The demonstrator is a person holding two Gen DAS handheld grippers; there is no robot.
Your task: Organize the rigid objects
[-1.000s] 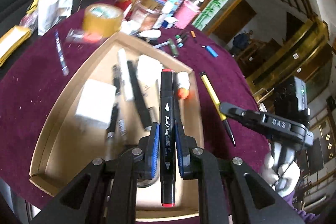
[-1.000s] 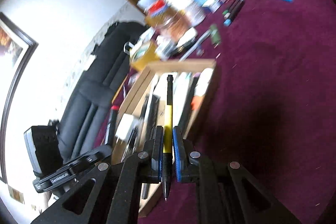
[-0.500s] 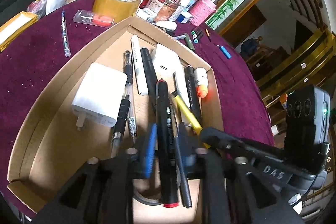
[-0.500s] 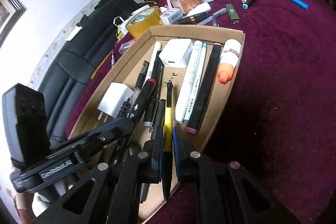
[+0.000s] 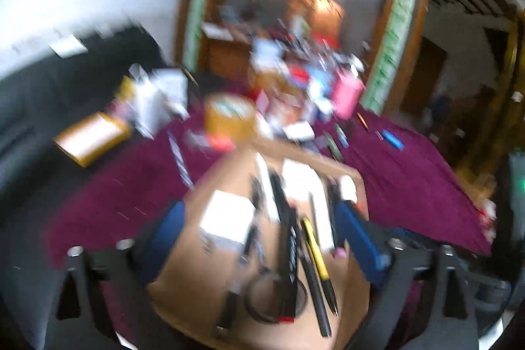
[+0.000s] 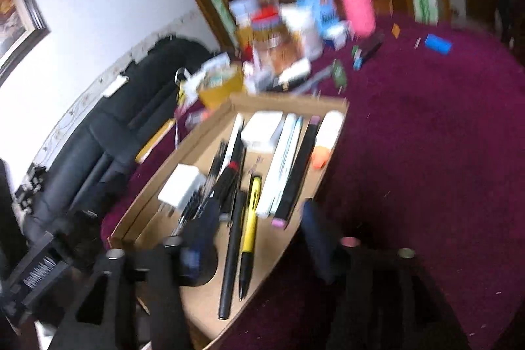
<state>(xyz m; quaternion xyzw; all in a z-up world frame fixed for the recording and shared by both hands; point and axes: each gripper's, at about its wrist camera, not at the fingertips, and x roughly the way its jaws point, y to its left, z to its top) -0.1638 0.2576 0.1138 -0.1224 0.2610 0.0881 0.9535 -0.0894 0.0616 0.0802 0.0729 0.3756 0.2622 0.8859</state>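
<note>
A shallow cardboard tray (image 5: 183, 281) (image 6: 203, 140) lies on the maroon cloth and holds several pens, markers and white chargers. The black red-capped marker (image 5: 290, 255) (image 6: 226, 182) and the yellow-and-black pen (image 5: 316, 255) (image 6: 250, 218) lie loose in it, side by side. My left gripper (image 5: 262, 238) is open and empty above the tray's near end. My right gripper (image 6: 259, 238) is open and empty over the tray's near corner. Both views are motion-blurred.
Beyond the tray stand a tape roll (image 5: 229, 117), a pink cup (image 5: 346, 94) (image 6: 357, 9), jars and boxes. Loose markers (image 6: 369, 50) and a blue lighter (image 6: 438, 45) (image 5: 392, 140) lie on the cloth at the right. A black chair (image 6: 108, 133) is at the left.
Both grippers opened wide and let go: the marker and the yellow pen now lie in the tray. Both grippers have pulled up and back from it.
</note>
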